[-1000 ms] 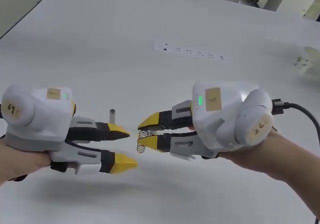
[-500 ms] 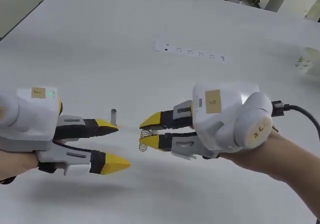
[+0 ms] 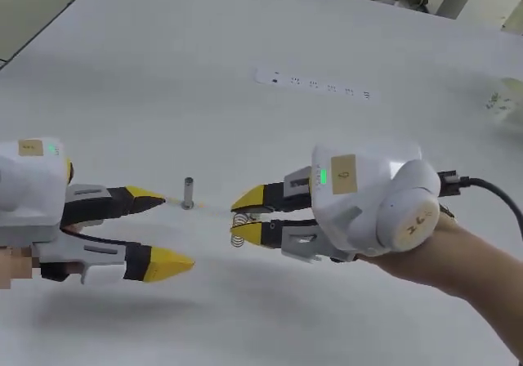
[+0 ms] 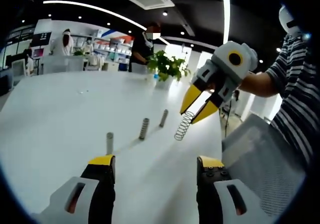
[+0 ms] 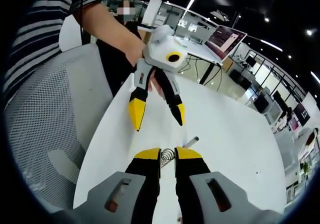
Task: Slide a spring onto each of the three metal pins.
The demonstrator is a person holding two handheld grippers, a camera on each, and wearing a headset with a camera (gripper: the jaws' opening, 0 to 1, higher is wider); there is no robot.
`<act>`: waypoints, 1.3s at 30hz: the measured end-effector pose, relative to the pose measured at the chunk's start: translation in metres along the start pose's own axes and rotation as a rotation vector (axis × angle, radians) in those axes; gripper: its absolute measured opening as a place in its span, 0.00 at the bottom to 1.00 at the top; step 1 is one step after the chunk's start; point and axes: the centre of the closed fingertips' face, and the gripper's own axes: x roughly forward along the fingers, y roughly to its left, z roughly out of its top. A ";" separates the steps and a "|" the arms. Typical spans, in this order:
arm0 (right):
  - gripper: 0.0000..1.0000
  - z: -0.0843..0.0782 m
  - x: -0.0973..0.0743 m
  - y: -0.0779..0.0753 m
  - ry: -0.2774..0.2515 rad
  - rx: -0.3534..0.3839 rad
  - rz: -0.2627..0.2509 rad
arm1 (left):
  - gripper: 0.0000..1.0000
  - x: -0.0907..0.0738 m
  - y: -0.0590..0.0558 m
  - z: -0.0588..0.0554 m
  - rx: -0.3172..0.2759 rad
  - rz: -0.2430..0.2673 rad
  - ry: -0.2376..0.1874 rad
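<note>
Our right tool (image 3: 243,216) is closed almost fully. Its yellow-tipped jaws pinch a small coil spring (image 3: 238,229) near its upper end, and the rest of the coil hangs below the tips. We cannot tell whether its lower end touches the white counter (image 3: 163,72). In the right gripper view the same spring sits clamped between our two jaws.

Our left tool (image 3: 163,229) holds nothing. Its jaws stand wide apart and point toward the right tool, with a gap between the two.

In the head view a metal pin (image 3: 189,193) stands upright on the counter between the tools, just beyond the left tool's upper jaw tip.

In the left gripper view we see three upright pins in a row: the near pin (image 4: 109,143), the middle pin (image 4: 144,128) and the far pin (image 4: 163,118). The held spring hangs just beside the far pin, apart from it. The middle pin looks ridged along its length, and we cannot tell whether a coil sits on it.

A power strip (image 3: 319,84) lies flat farther back on the counter. A mesh chair (image 5: 45,134) stands beside the counter.
</note>
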 end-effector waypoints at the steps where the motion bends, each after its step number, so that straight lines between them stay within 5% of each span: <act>1: 0.08 0.000 0.000 0.000 -0.001 0.000 -0.001 | 0.63 0.000 0.000 0.000 -0.003 0.002 -0.001; 19: 0.08 0.001 0.007 -0.019 -0.007 0.023 -0.040 | 0.97 -0.016 0.014 -0.003 -0.015 0.080 -0.034; 39: 0.08 0.012 0.026 -0.052 -0.034 0.062 -0.077 | 0.98 -0.020 0.019 -0.009 -0.011 0.100 -0.026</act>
